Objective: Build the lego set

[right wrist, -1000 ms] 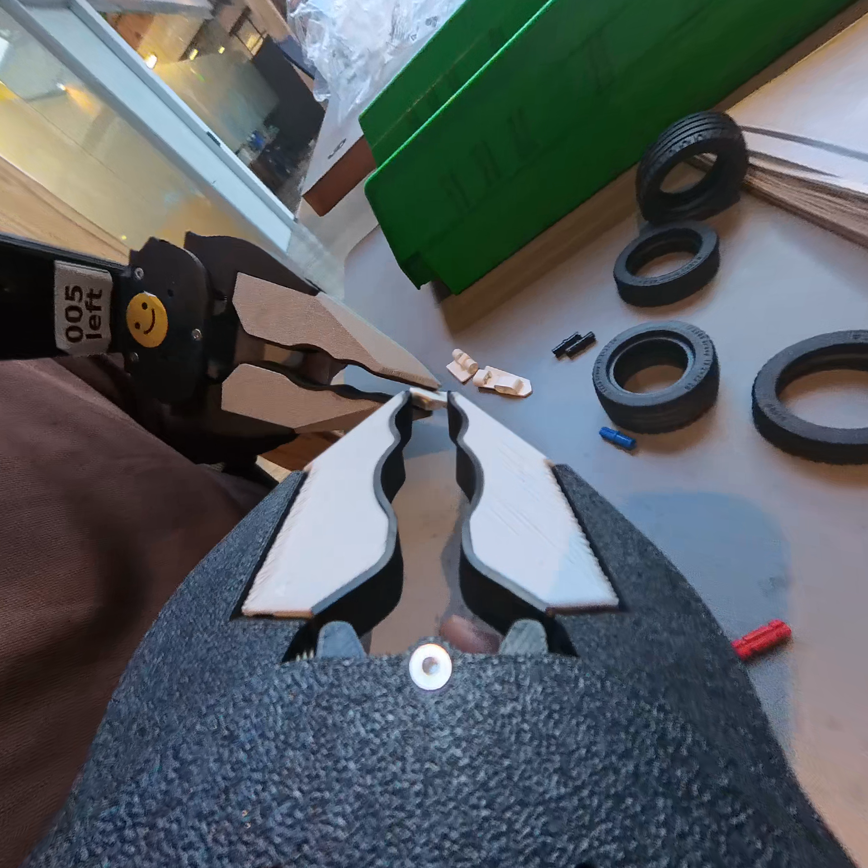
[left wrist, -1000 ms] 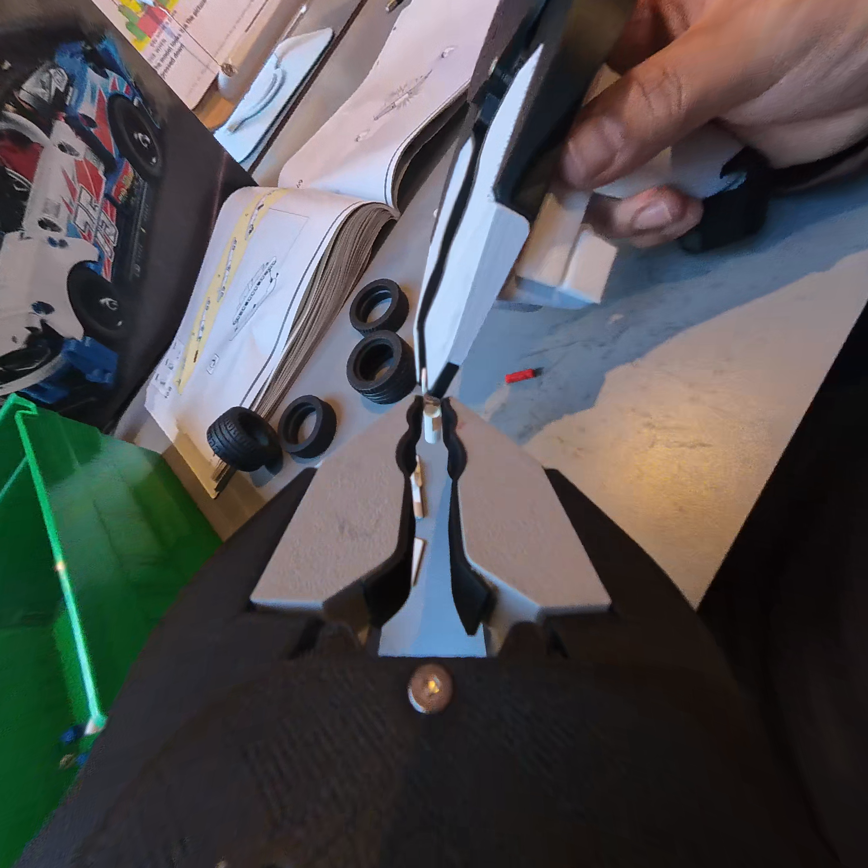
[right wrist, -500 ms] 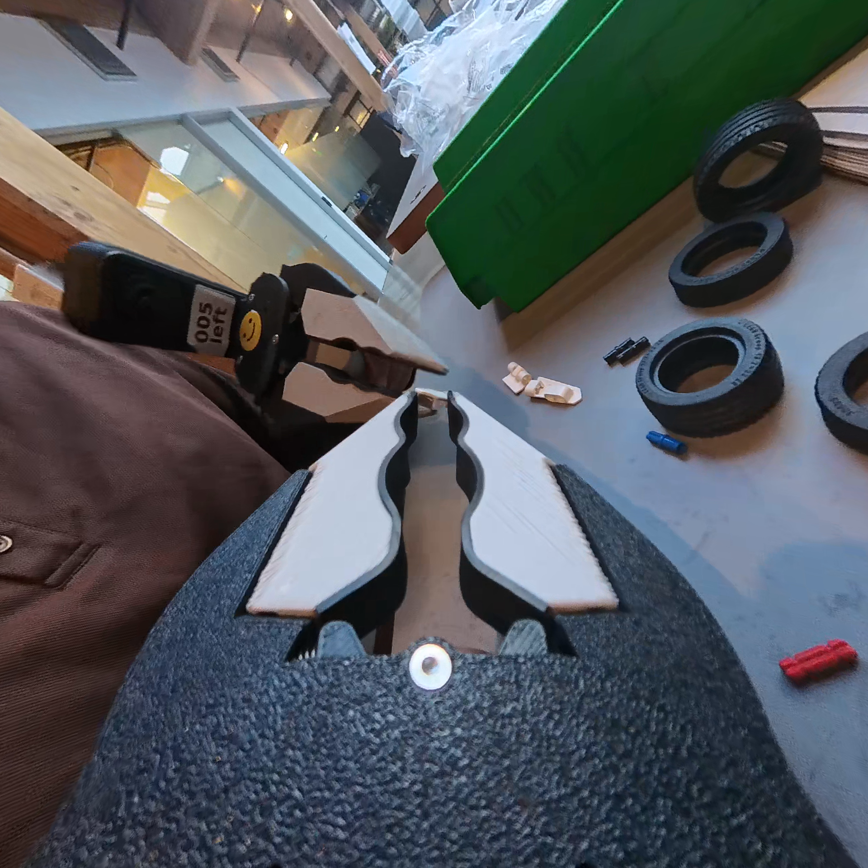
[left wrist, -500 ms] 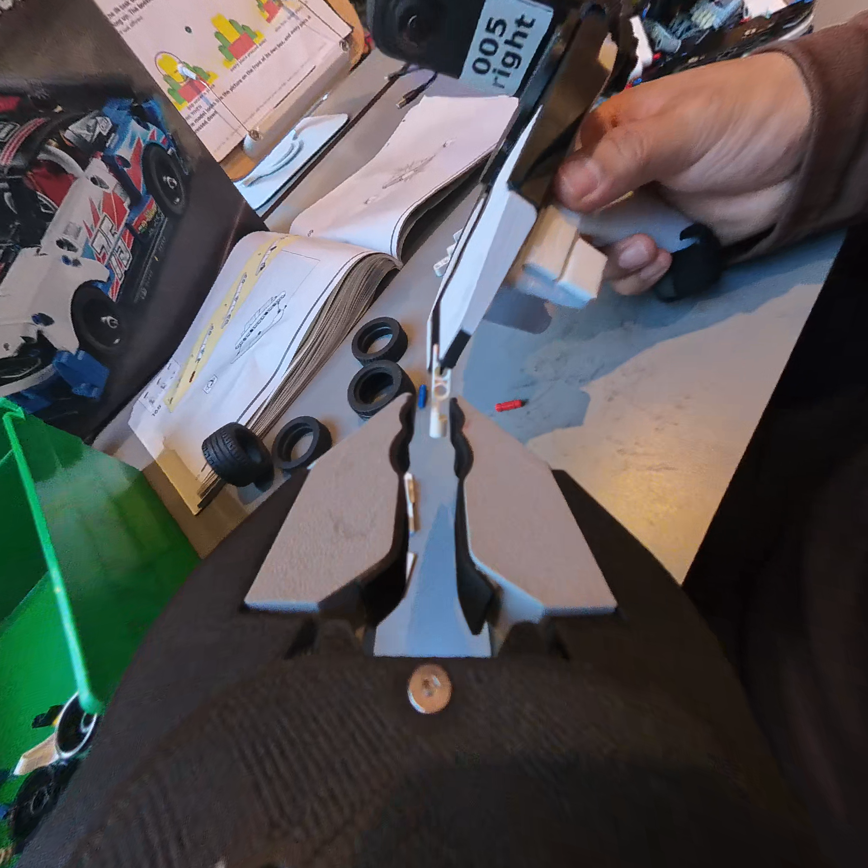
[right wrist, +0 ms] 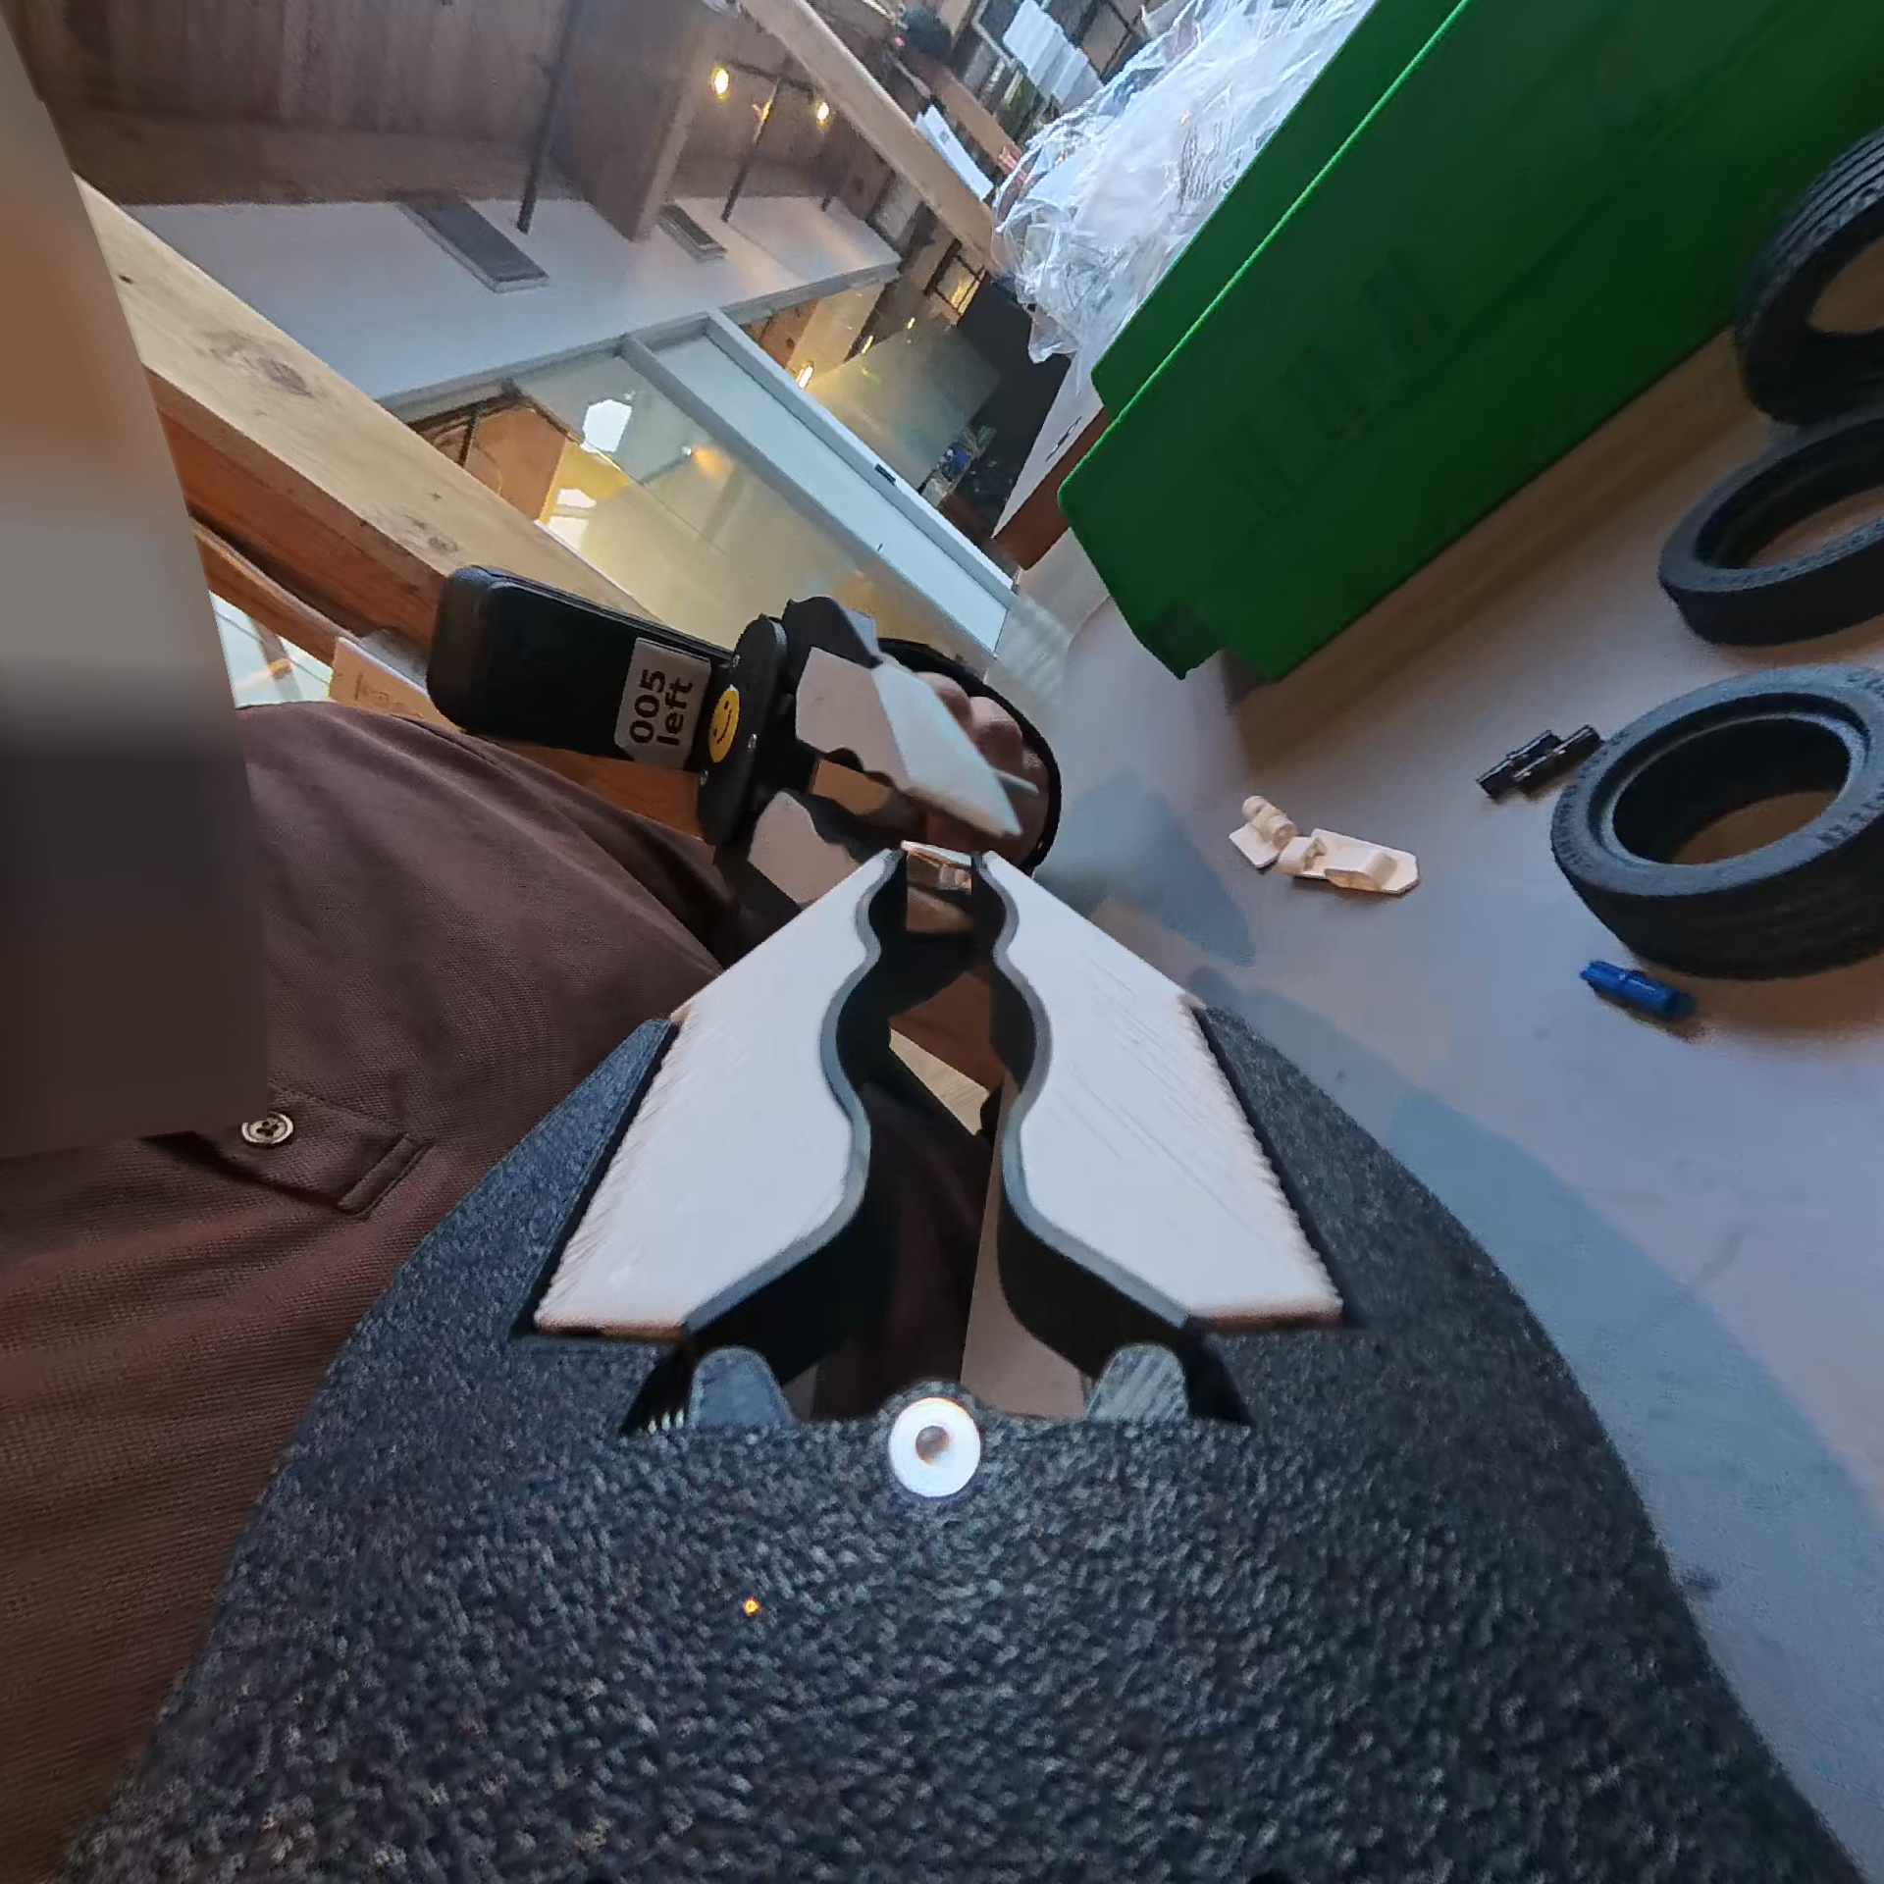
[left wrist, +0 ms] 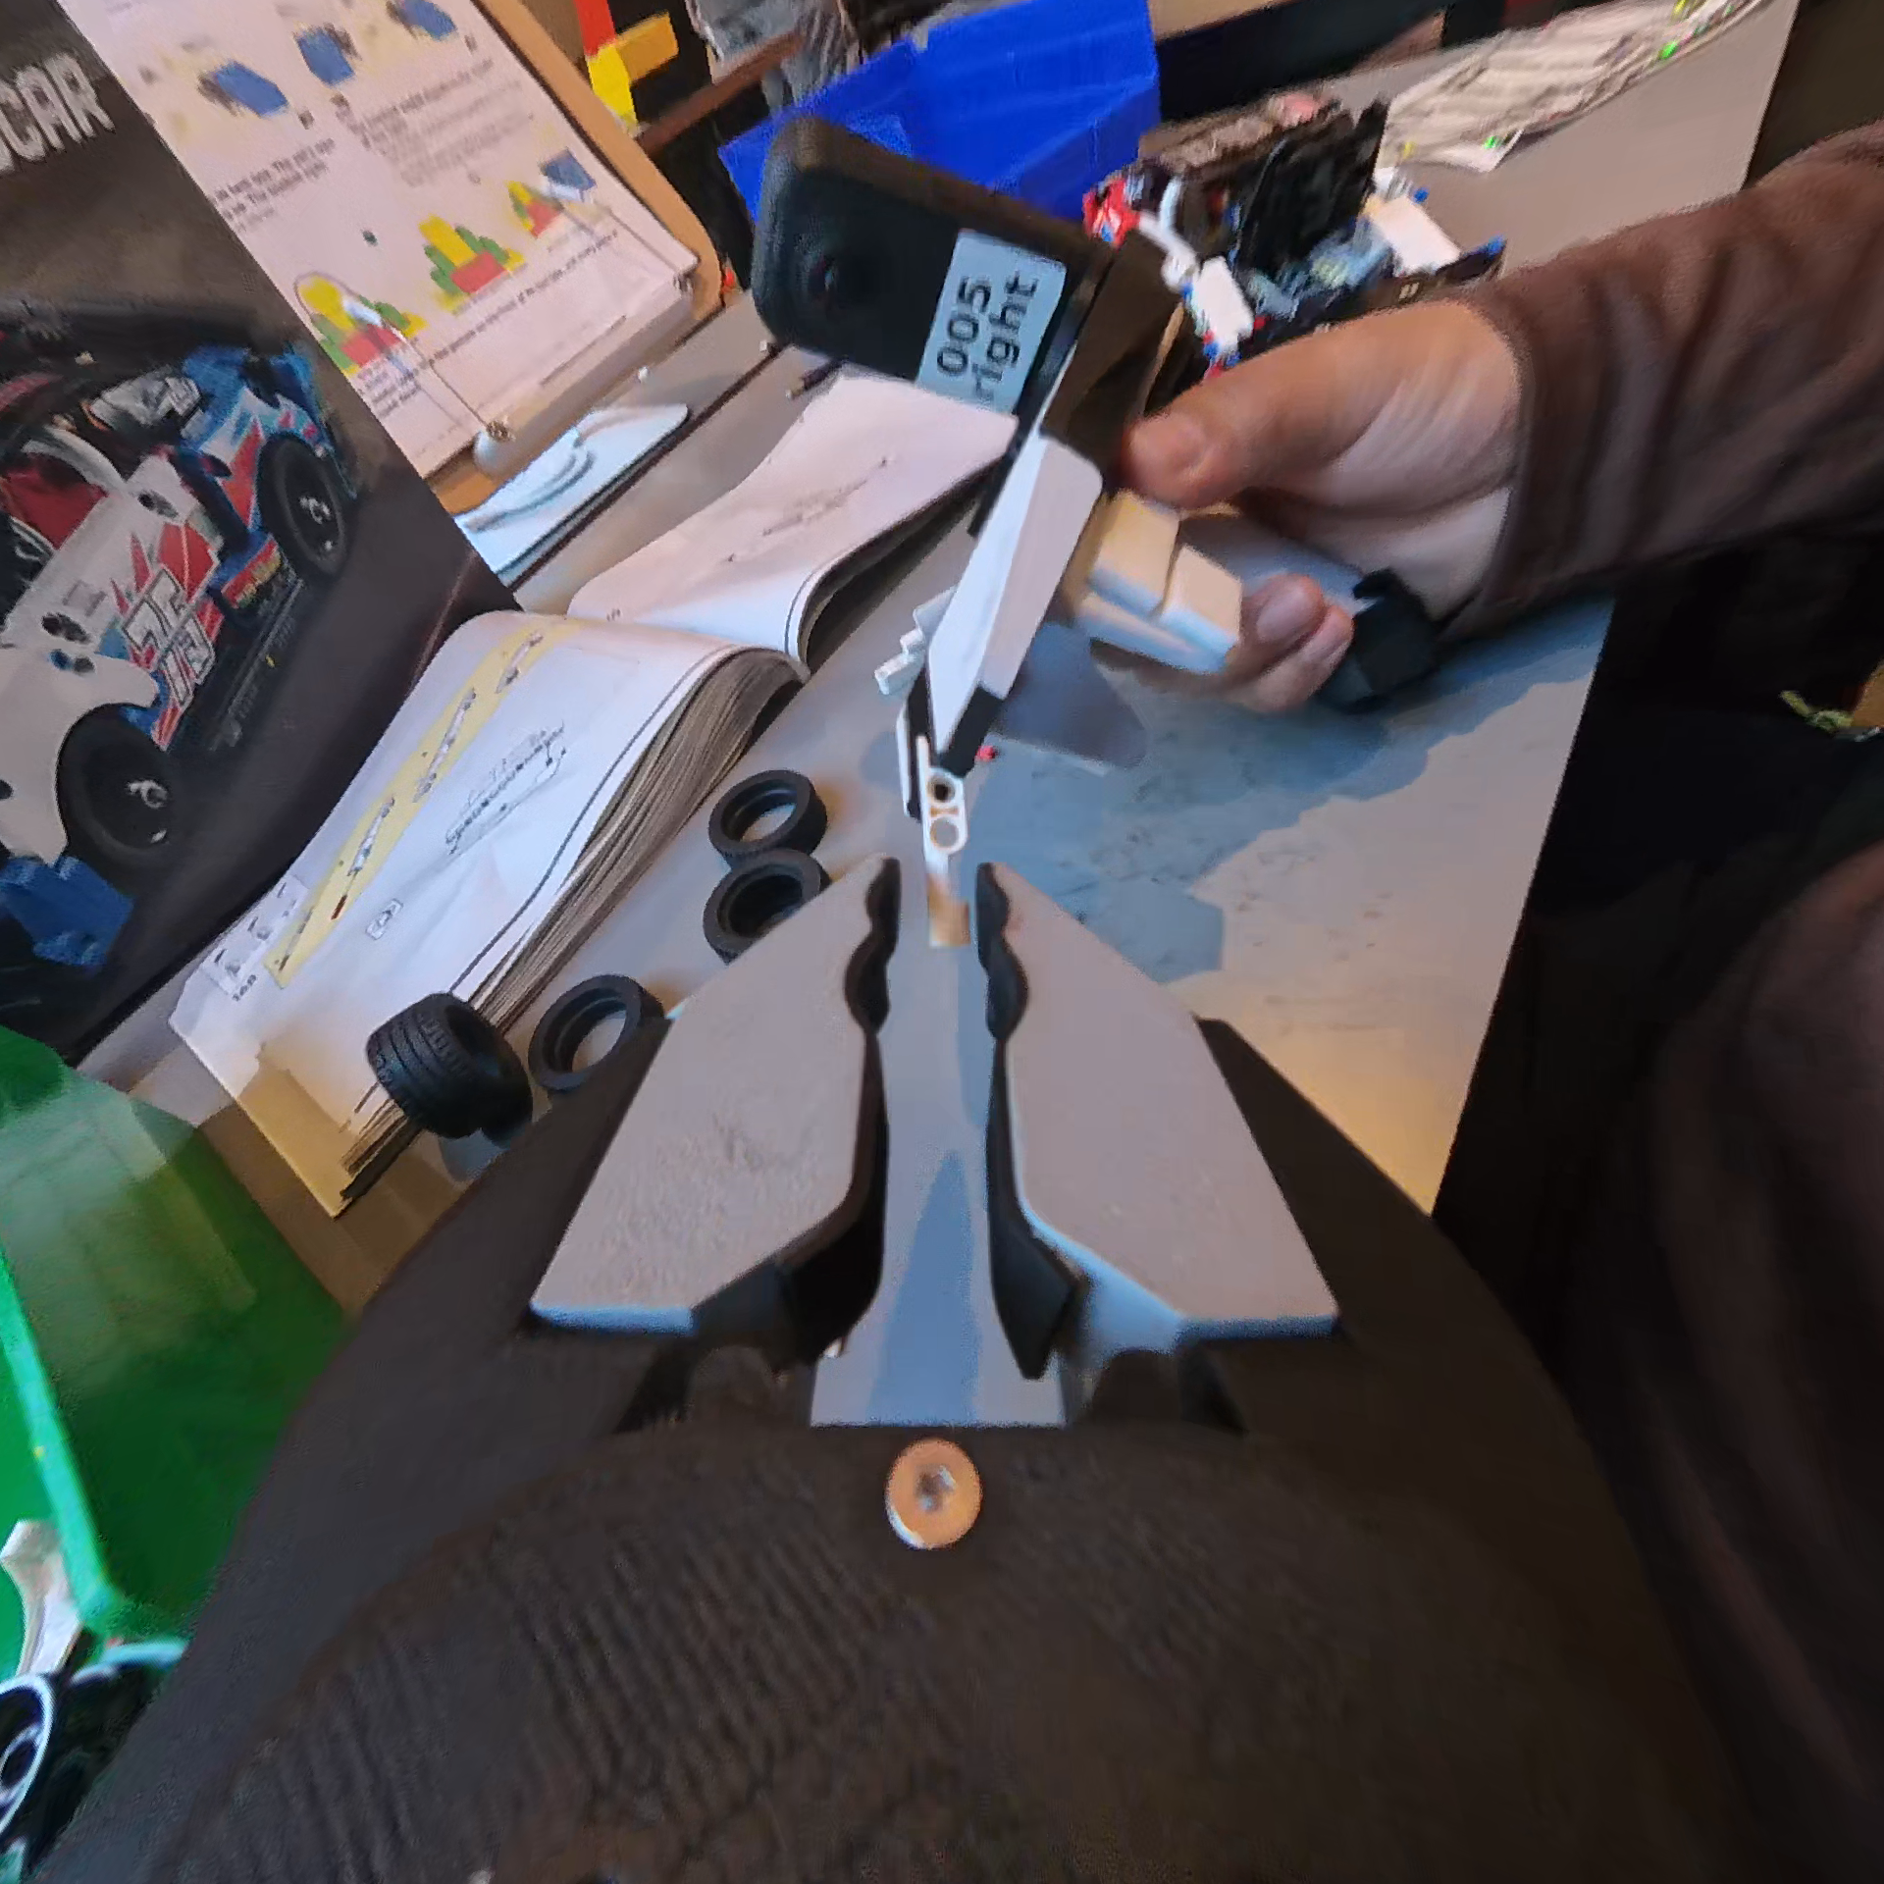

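A small white lego beam [left wrist: 943, 810] with round holes is held in the air between my two grippers, above the grey table [left wrist: 1274, 918]. My left gripper [left wrist: 938, 877] is nearly closed around its lower end. My right gripper [left wrist: 933, 754] comes down from above, shut on its upper end. In the right wrist view the beam [right wrist: 938, 872] sits between my right gripper's tips [right wrist: 940, 867], and the left gripper [right wrist: 1004, 821] meets it from the far side. Several black tyres [left wrist: 767, 816] lie beside the open instruction book [left wrist: 510, 775].
A green bin [left wrist: 122, 1325] stands at the left and shows in the right wrist view [right wrist: 1427, 336]. Small white parts [right wrist: 1325, 856], a black pin [right wrist: 1539, 760] and a blue pin [right wrist: 1631, 989] lie by a tyre [right wrist: 1723, 816]. A set box [left wrist: 153, 612] and a part-built model [left wrist: 1295, 234] stand behind. The grippers are tip to tip, or close to it. The blue pin [right wrist: 1631, 989] is about equally far from each gripper, around 11 cm.
Both grippers have risen from the table together, still joined at the white beam. The views have tilted up, so more of the room and the person's shirt shows.
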`<control>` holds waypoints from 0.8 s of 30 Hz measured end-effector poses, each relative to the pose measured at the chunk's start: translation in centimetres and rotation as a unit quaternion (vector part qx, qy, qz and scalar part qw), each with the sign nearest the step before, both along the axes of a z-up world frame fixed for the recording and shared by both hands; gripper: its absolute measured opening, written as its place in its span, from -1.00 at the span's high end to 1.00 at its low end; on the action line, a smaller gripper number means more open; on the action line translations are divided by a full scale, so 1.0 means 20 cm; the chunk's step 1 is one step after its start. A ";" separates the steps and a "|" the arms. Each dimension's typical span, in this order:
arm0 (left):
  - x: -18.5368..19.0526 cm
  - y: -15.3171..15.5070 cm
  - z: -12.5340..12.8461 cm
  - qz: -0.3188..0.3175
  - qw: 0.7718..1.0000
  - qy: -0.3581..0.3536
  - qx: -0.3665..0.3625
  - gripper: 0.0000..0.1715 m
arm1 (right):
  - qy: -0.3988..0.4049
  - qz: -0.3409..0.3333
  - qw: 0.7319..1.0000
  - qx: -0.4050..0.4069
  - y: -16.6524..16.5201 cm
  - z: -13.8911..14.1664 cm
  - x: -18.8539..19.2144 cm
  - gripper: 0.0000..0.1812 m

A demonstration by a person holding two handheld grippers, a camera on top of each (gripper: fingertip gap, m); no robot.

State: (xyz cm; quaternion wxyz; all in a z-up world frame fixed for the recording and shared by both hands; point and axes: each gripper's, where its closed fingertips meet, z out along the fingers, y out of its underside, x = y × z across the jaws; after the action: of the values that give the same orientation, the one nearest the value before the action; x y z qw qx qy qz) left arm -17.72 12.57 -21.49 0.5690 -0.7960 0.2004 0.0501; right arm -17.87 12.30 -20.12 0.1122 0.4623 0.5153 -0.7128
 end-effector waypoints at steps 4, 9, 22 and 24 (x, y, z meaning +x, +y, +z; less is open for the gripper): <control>0.00 0.00 0.02 -0.003 1.000 -0.014 0.006 0.95 | -0.002 0.002 1.000 -0.011 0.00 0.00 0.00 0.86; 0.00 0.00 0.00 -0.009 1.000 -0.026 0.001 0.89 | -0.005 0.004 1.000 -0.012 0.00 0.00 0.00 0.86; -0.03 -0.01 -0.02 0.000 1.000 -0.006 -0.022 0.94 | -0.007 -0.053 0.995 0.080 0.08 -0.08 -0.04 0.79; -0.05 -0.02 -0.07 0.008 0.998 -0.003 -0.061 0.95 | 0.022 -0.081 0.980 0.181 0.10 -0.10 -0.05 0.69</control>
State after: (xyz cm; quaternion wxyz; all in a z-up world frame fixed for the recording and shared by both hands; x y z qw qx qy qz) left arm -18.71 12.23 -22.96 0.5192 -0.8311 0.1951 0.0398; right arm -18.81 14.37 -22.10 -0.0424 0.4994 0.5989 -0.6245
